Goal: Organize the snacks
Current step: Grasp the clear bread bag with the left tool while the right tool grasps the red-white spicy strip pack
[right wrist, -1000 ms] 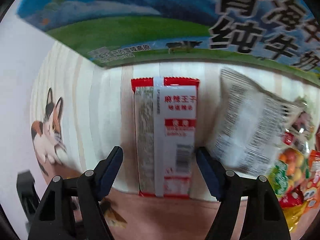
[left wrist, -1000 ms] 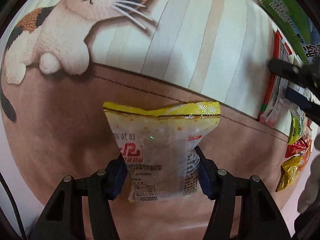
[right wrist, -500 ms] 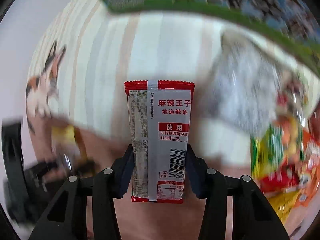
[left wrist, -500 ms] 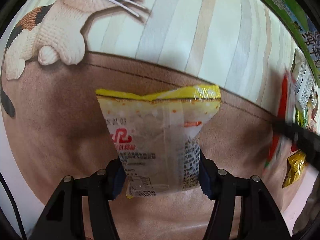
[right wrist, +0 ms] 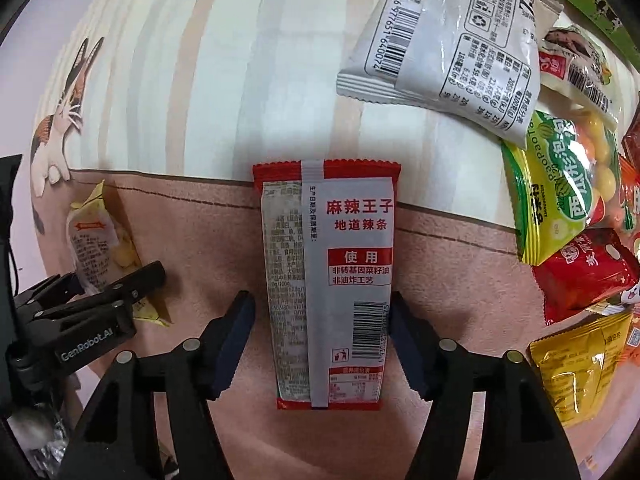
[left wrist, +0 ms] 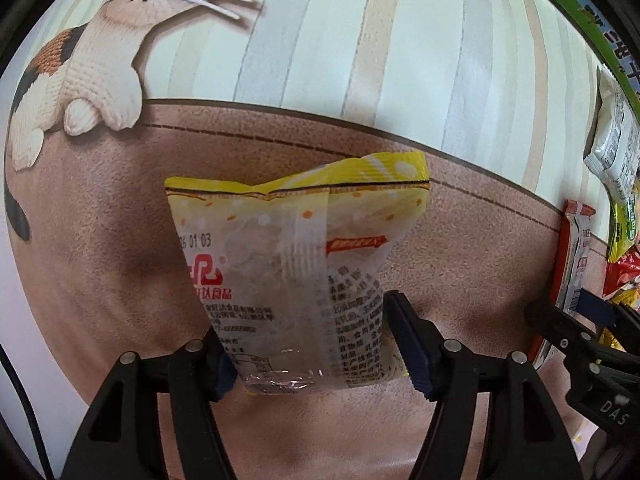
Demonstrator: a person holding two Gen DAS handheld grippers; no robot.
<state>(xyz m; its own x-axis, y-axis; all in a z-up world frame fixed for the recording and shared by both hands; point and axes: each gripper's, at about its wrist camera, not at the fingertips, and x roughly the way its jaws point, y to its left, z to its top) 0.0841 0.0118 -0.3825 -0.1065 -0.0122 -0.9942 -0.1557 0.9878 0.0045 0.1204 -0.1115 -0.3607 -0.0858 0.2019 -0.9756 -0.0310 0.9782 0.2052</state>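
Two packets were held, one per gripper. Left gripper (left wrist: 310,344): jaws pinched yellow pouch (left wrist: 298,272), crinkly clear film, puffed, above brown mat (left wrist: 100,260). Right gripper (right wrist: 322,342): jaws pinched red packet (right wrist: 326,280), flat, glossy, oblong. Pile (right wrist: 568,200) at right remained loose, overlapping, unsorted. Judgement: sorting barely begun; most packets left.

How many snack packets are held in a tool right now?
2: the yellow packet in the left tool, the red packet in the right tool. The rest lie loose at the right.
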